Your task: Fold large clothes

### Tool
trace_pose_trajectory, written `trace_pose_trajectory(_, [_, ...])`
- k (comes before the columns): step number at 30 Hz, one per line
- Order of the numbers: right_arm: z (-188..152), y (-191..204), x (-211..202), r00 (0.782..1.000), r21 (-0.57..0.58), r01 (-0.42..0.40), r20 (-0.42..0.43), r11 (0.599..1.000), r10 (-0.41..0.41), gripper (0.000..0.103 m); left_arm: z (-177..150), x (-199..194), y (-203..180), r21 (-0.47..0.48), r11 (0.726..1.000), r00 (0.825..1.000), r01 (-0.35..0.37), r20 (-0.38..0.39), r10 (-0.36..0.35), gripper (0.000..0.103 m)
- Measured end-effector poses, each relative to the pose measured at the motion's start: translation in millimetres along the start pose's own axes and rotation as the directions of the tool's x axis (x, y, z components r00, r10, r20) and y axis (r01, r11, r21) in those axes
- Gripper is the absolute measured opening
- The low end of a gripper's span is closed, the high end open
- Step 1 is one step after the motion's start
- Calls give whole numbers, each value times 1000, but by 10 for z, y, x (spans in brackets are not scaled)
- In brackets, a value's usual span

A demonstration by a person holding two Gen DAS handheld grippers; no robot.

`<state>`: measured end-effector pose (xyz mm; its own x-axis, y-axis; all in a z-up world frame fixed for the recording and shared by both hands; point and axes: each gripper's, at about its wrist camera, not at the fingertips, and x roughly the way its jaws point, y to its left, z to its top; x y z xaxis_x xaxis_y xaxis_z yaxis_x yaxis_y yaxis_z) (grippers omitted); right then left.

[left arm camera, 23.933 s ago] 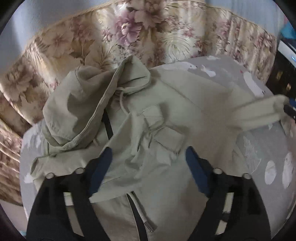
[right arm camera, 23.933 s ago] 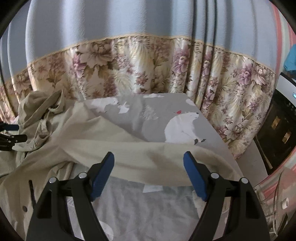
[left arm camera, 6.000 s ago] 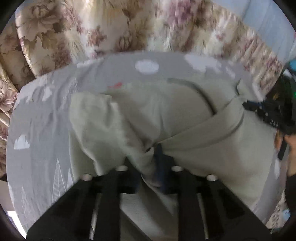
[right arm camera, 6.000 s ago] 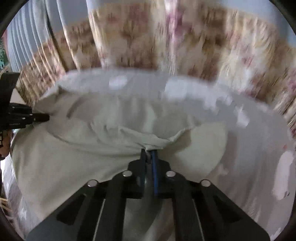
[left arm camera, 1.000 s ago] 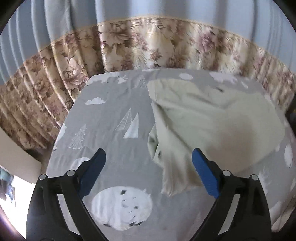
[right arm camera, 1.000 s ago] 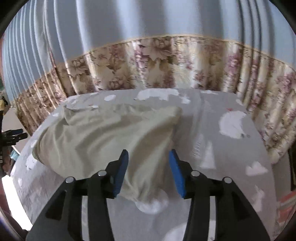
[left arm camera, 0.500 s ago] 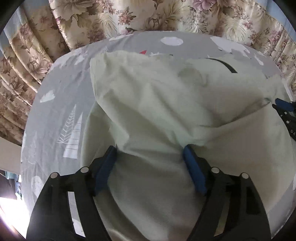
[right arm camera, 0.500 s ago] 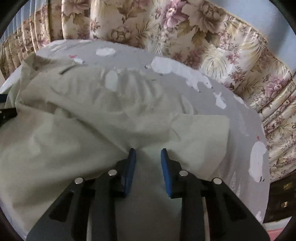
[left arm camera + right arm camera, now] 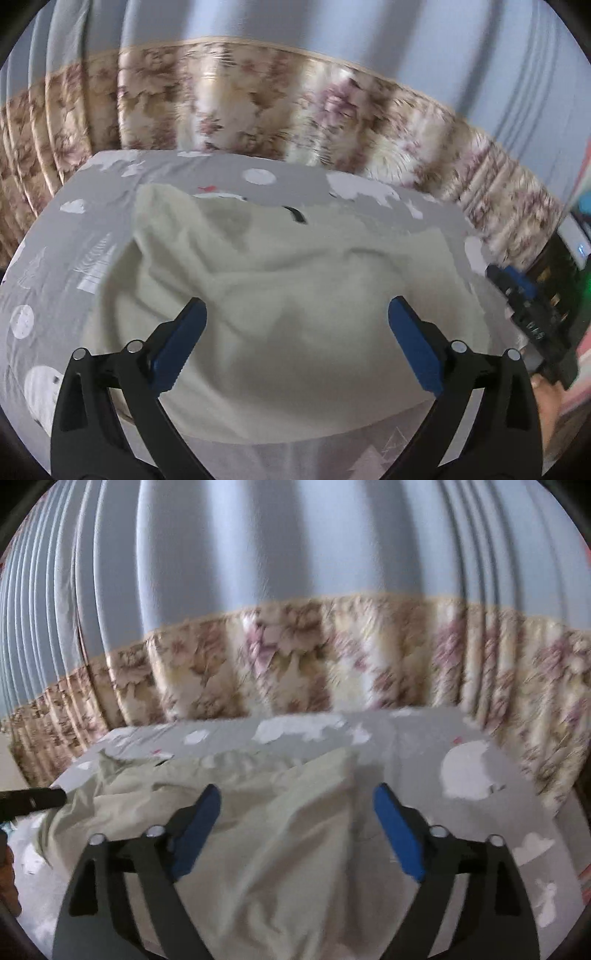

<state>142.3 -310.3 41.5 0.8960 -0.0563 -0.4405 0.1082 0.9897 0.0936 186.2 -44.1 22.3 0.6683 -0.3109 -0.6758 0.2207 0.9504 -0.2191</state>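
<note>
A pale green jacket [image 9: 295, 295] lies bunched in a folded heap on the grey printed bedsheet [image 9: 74, 236]. My left gripper [image 9: 297, 314] hovers over its near part, jaws opening wide, no pad pressing on the cloth. In the right wrist view the same jacket [image 9: 280, 830] spreads left and toward me. My right gripper [image 9: 297, 799] stands above it, jaws opening wide, gripping nothing. The right gripper's body shows at the right edge of the left wrist view [image 9: 535, 314], and the left gripper's tip shows at the left edge of the right wrist view [image 9: 33, 799].
A floral curtain [image 9: 295, 664] with blue fabric above it hangs behind the bed. Dark furniture with a green light [image 9: 569, 273] stands at the right. A bare hand [image 9: 550, 398] shows at the lower right. Bare sheet [image 9: 480, 775] lies right of the jacket.
Both grippers have let go of the jacket and opened wide. Both have pulled back and tilted up, so more curtain shows. The jacket lies slack on the bed.
</note>
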Motion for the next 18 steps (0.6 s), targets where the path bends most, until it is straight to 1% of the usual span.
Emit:
trace_pose_trajectory(1, [-22,-26,-65,999,1,32,26,999,-32,101,-53,23,-97,19,1000,1000,-10,3,10,98])
trace_pose_trajectory(3, [-44,-53,-141,998,4,57,40,998,-57,101,-163,79,-274,54,997,999,-49,7,49,98])
trace_pose_trajectory(5, [-69,-114,-176,997,10,70,28,998,-70,101,-256,121,-395,75,994,997,-76,9,76,100])
trace_pose_trajectory(6, [-89,-134,-183,997,12,68,20,998,-68,101,-301,156,-431,82,994,998,-70,2,70,100])
trace_pose_trajectory(8, [-134,-170,-176,998,11,62,2,998,-62,101,-380,222,-460,82,994,997,-67,-17,69,100])
trace_pose_trajectory(11, [-190,-197,-173,997,-3,81,-15,997,-81,101,-432,294,-465,94,990,995,-102,-2,103,100])
trace_pose_trajectory(13, [-204,-217,-186,997,4,81,-13,997,-81,101,-437,381,-447,84,993,996,-89,-23,91,99])
trace_pose_trajectory(14, [-209,-238,-196,997,13,81,-9,997,-81,101,-438,440,-429,75,994,996,-79,-34,82,96])
trace_pose_trajectory(17, [-215,-265,-190,997,36,78,-2,996,-78,101,-445,604,-419,79,994,995,-73,-59,78,78])
trace_pose_trajectory(18, [-217,-265,-168,997,38,71,-10,997,-71,101,-444,637,-428,83,994,995,-75,-59,80,75])
